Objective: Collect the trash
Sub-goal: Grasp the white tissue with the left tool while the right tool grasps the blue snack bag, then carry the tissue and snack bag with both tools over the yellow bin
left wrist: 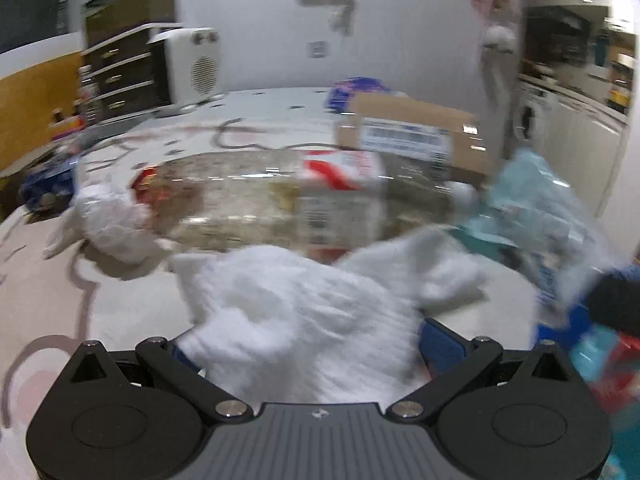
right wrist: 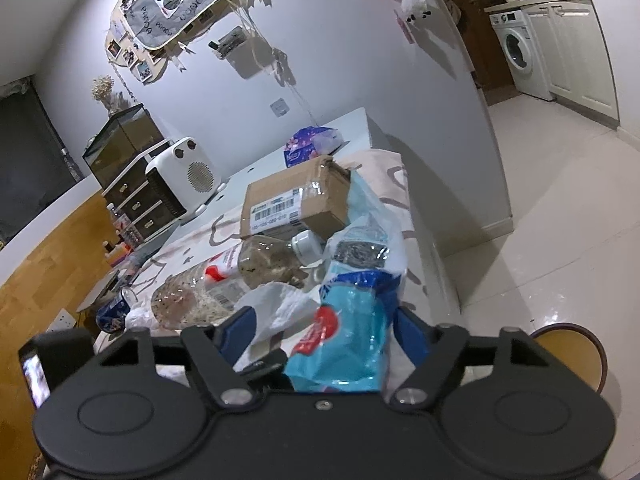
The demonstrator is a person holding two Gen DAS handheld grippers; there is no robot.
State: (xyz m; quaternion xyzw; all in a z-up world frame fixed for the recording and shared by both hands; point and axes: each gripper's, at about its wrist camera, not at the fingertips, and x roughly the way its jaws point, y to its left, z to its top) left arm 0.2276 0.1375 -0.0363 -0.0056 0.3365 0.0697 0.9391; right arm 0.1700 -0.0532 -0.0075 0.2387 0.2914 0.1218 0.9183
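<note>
Trash is all piled on the table (right wrist: 384,136), w/ a pale cloth w/ pinkish line drawings under it. Left gripper (left wrist: 308,344) has a white crumpled tissue (left wrist: 304,312) sitting between its blue fingers (left wrist: 440,344); the wad hides the left one almost totally, and the view is blurry, so can't tell if the jaws actually pinch it or just sit around it. Right gripper (right wrist: 324,324) has a blue plastic bag (right wrist: 348,344) w/ a red logo between its fingers, jaws look fairly spread, bag stands up in the gap and flops back over the other stuff; can't say for sure it's clamped. The same bag shows at the right edge of the left cam (left wrist: 540,208). Just behind the tissue lies a clear bottle (right wrist: 240,276) on its side, white cap pointing toward the bag, red/white label around the middle, brownish bits inside. Another tissue wad (left wrist: 108,220) sits at the bottle's base end. Behind the bottle, touching or nearly, a cardboard box (right wrist: 296,200) w/ a barcode label, and past that a purple tissue pack (right wrist: 308,144). Far left of the table there's a white heater (right wrist: 188,172) by a small dark drawer unit (right wrist: 136,200). Washer (right wrist: 516,48) is visible off in the kitchen, tile floor on the right.
</note>
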